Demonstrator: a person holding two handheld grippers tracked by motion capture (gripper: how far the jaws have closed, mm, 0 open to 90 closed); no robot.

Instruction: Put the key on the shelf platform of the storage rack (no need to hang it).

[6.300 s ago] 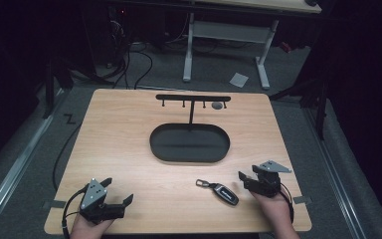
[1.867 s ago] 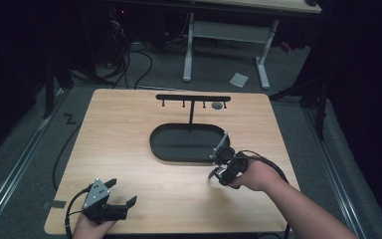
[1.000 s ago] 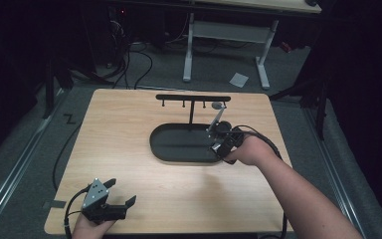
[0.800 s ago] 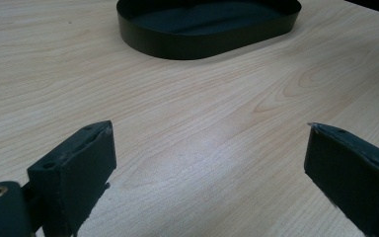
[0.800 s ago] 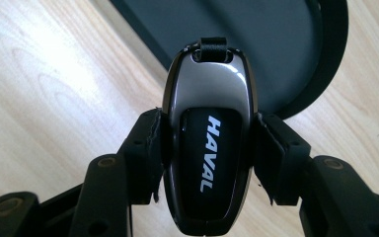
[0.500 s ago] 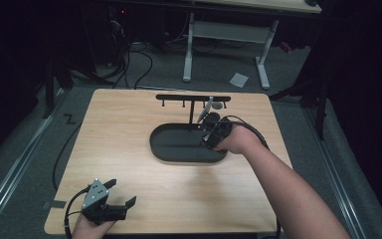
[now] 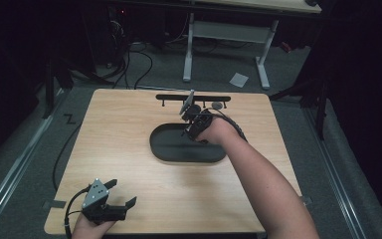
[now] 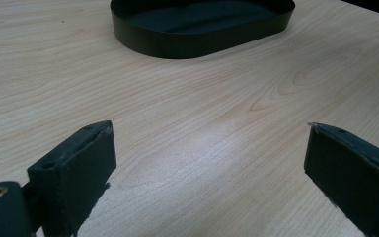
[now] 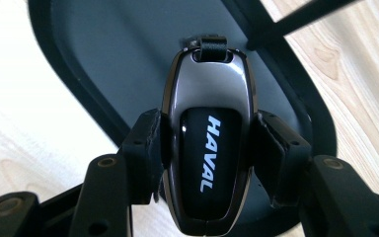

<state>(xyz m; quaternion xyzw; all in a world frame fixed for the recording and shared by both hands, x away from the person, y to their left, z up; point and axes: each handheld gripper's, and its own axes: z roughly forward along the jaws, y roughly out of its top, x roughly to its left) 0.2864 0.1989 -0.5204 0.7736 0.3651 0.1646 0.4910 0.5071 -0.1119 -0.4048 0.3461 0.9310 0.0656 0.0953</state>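
Observation:
A black and silver car key fob marked HAVAL sits upright between the pads of my right gripper, which is shut on its sides. A short black strap loop tops the fob. In the high view, my right gripper hangs over the far end of the black oval tray, just in front of the black key rack. The tray's floor and the rack's post lie behind the fob. My left gripper rests open near the table's front left edge, with bare wood between its jaws.
A grey round tag hangs at the rack's right end. The tray's near wall lies ahead of my left gripper. Beyond the wooden table stand a white desk frame and floor cables.
The fob, first lying on the table's front right, was taken by my right gripper. That gripper has carried it back and left over the tray's far end. The left gripper stayed put.

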